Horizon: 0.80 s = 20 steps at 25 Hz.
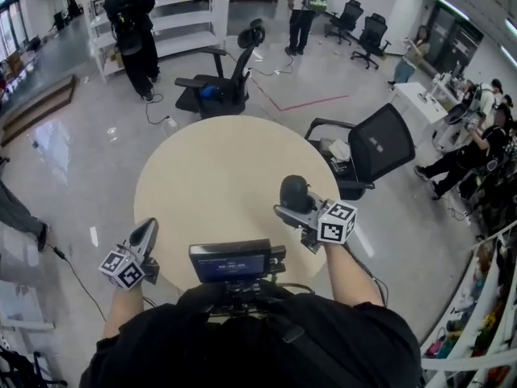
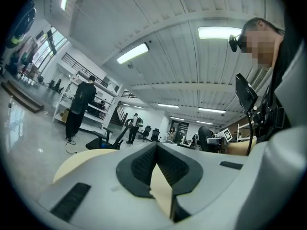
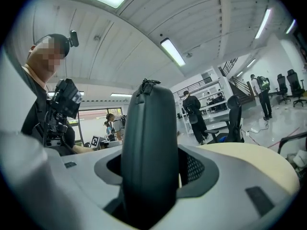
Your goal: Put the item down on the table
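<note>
A dark, oval zipped case point(image 1: 294, 191) stands upright between the jaws of my right gripper point(image 1: 296, 206), over the right part of the round beige table point(image 1: 218, 176). In the right gripper view the case point(image 3: 148, 152) fills the gap of the gripper point(image 3: 154, 163), both pads pressing its sides, its zipper pull on top. I cannot tell whether the case touches the tabletop. My left gripper point(image 1: 148, 229) hovers at the table's near left edge. In its own view the left gripper point(image 2: 156, 147) has its tips together with nothing held.
A black office chair point(image 1: 230, 79) stands behind the table and another point(image 1: 376, 148) at its right. A screen device point(image 1: 230, 261) sits at the person's chest by the near edge. People stand at the white shelving point(image 1: 186, 14) far back.
</note>
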{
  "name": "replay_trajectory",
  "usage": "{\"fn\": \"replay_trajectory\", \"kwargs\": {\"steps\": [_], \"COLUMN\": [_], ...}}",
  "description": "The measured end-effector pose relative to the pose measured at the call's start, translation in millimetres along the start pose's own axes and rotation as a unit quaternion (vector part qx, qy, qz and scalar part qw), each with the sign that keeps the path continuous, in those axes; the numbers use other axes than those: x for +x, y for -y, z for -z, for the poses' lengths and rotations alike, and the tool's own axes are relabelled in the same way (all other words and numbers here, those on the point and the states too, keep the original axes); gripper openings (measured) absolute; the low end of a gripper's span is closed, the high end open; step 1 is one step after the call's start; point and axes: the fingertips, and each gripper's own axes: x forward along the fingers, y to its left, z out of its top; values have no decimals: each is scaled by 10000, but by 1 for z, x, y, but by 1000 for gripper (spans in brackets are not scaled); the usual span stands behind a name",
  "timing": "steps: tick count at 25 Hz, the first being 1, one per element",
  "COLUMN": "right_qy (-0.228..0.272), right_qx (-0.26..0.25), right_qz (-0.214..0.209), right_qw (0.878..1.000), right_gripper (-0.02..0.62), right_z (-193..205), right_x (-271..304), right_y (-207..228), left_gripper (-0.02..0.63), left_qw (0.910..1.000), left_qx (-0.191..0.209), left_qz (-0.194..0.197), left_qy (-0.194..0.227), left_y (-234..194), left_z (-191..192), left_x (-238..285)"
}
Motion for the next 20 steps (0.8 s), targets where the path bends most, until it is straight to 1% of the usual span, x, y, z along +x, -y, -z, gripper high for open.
{"fn": "replay_trajectory", "kwargs": {"steps": [1,3,5,8,11,14,17,20], "right_qy": [-26,-177,-295,-319,-286,-228,-225,-201], "right_qx": [-52,-276,-443,-491,-501,-571,-696,-858], "right_qz": [-21,-54,-7,115,217,343,324,342], "right_qw": [10000,9994,9986,9982,9981,9975,9968,9955], "right_gripper": [272,272,271,271,272,272,270,272], "right_z": [1,-4,-11,-17,-21,-27,-41,-65], "right_x": [5,5,-3,-22,-38,-52,-48,-38], "right_y": [-3,-5,-1,10,27,54,74,93], "left_gripper": [-3,-3,-3,-3,-3,-3,-3,-3], "left_qw": [10000,9997,9993,9995,9994,9989,9984,9973], "left_qx": [34,88,40,-81,86,233,332,542], "left_qz": [26,76,56,-10,-72,-99,-240,-245], "left_qy": [40,219,361,317,326,394,391,423], "left_y": [-4,0,7,14,15,14,3,-9], "left_z": [-6,-16,-18,-9,-14,-24,-40,-65], "left_x": [3,14,21,26,31,48,56,66]}}
